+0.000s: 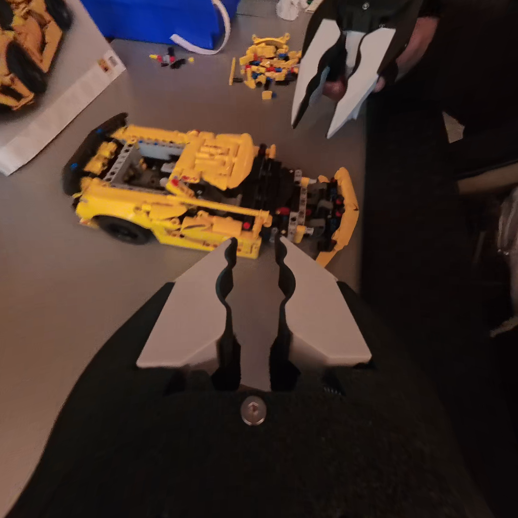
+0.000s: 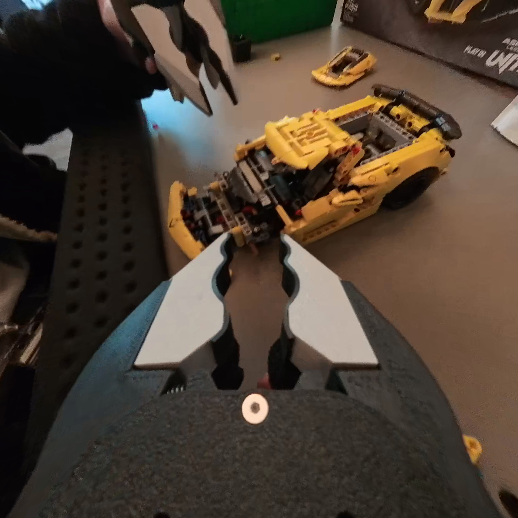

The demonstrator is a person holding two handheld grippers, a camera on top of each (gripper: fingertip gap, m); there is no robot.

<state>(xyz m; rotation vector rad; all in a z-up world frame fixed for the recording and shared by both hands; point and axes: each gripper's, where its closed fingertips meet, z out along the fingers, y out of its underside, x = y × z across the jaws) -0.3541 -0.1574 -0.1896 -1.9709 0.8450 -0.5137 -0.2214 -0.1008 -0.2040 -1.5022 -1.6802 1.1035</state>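
In the left wrist view my left gripper is hanging with jaws spread and empty, tips just short of the yellow brick car on the grey table (loose bricks lying well beyond). In the right wrist view my right gripper is gaping too, holding nothing, near the car's stripped front end.

— What's under all this where you're working?

— A plain grey table, smooth and matte, dimly lit with a warm cast.

— And beyond the table's edge?

— On your side it drops off into deep shadow. In the right wrist view a dark perforated panel runs along that edge, pale daylight showing just past its far end.

— Anything at the table's far side?

— A green surface stands upright there.
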